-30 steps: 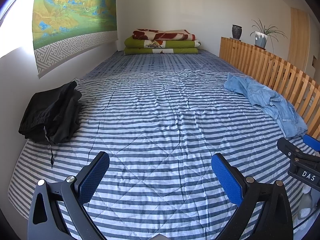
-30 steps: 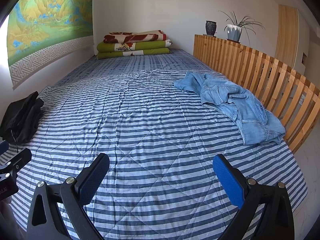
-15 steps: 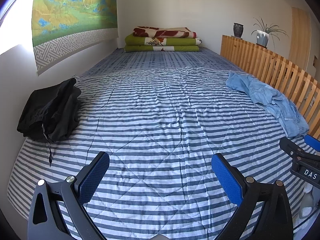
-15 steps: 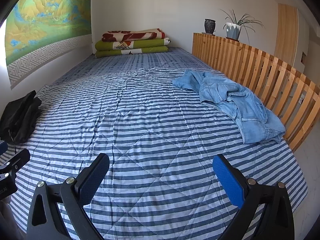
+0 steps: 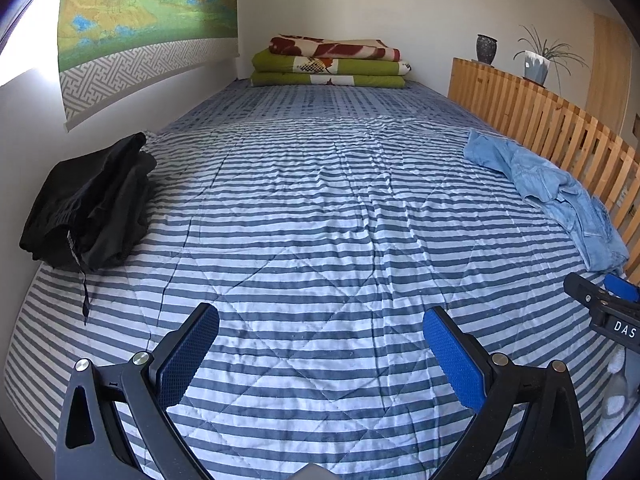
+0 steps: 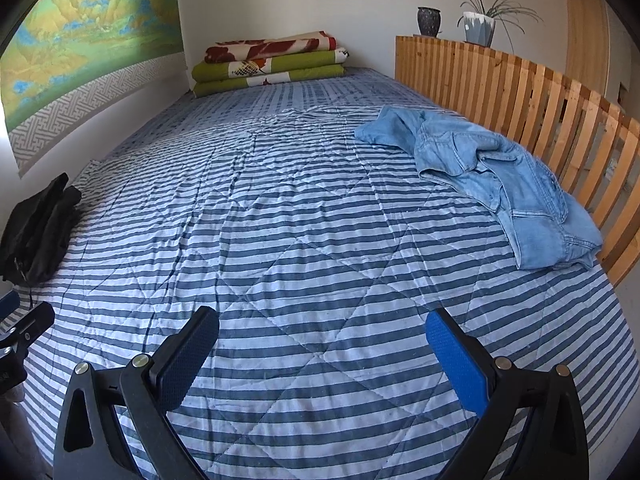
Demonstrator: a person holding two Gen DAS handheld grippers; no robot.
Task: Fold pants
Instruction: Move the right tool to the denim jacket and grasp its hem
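Crumpled light-blue denim pants (image 6: 496, 176) lie on the right side of the striped bed (image 6: 304, 216), against the wooden slat rail; the left wrist view shows the same pants (image 5: 560, 192) at its right edge. A black garment (image 5: 88, 204) lies bunched by the left wall, also seen as the black garment (image 6: 36, 228) at the left of the right wrist view. My left gripper (image 5: 320, 344) is open over the near middle of the bed, holding nothing. My right gripper (image 6: 322, 346) is open too, well short of the denim pants.
A wooden slat rail (image 6: 532, 96) runs along the bed's right side, with a vase (image 6: 429, 21) and a potted plant (image 6: 480, 24) behind it. Folded blankets (image 5: 330, 62) are stacked at the far end. A painted wall hanging (image 5: 148, 12) covers the left wall.
Both grippers have drifted slightly forward and tilted, so the bed and both garments shift a little in view. Both stay open and empty.
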